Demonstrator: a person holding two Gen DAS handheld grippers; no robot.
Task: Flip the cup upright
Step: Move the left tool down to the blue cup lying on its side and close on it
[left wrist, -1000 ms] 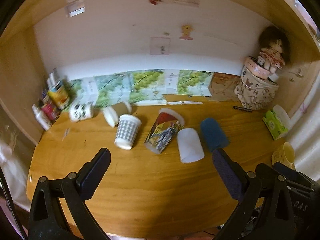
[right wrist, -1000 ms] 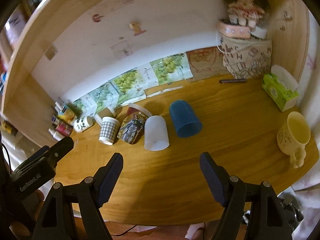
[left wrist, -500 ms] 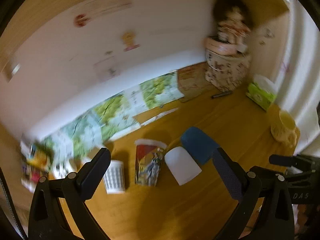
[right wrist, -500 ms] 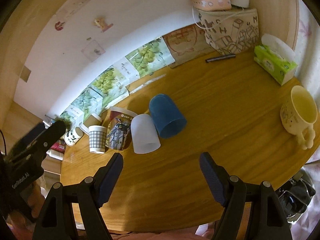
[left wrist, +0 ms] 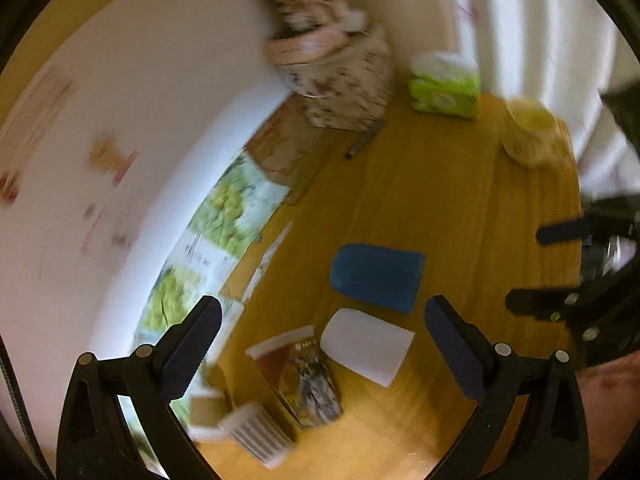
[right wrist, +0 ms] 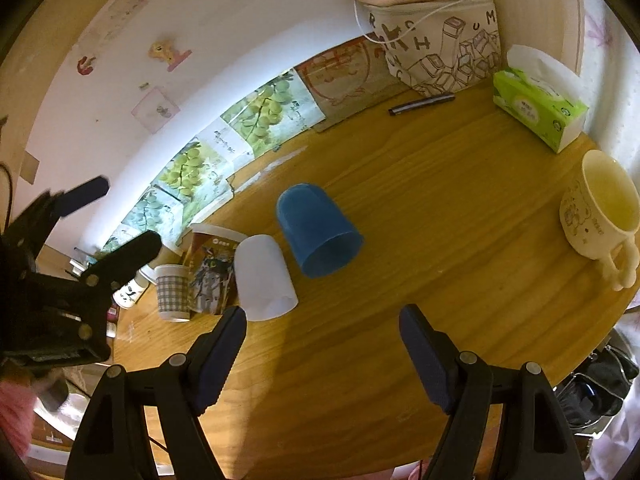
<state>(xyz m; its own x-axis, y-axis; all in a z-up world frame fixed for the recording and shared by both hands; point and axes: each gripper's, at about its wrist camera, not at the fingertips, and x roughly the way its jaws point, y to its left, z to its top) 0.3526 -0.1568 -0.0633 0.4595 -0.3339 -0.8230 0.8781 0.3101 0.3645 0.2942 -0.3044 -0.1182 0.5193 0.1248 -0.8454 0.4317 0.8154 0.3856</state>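
Wooden desk (right wrist: 440, 208) holds a blue cup (right wrist: 318, 236) upside down beside a white cup (right wrist: 264, 278). My left gripper (left wrist: 320, 344) has swung rightward (view blurred); my right gripper (right wrist: 322, 344) has dipped closer. Both gape wide, empty.

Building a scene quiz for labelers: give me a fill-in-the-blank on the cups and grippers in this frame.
1. The blue cup stands ____ on the table.
2. Right beside it stands a ____ cup, also inverted.
3. The right gripper has its jaws ____ and holds nothing.
4. The only cup with a handle is the ____ mug.

Missing: upside down; white; open; cream
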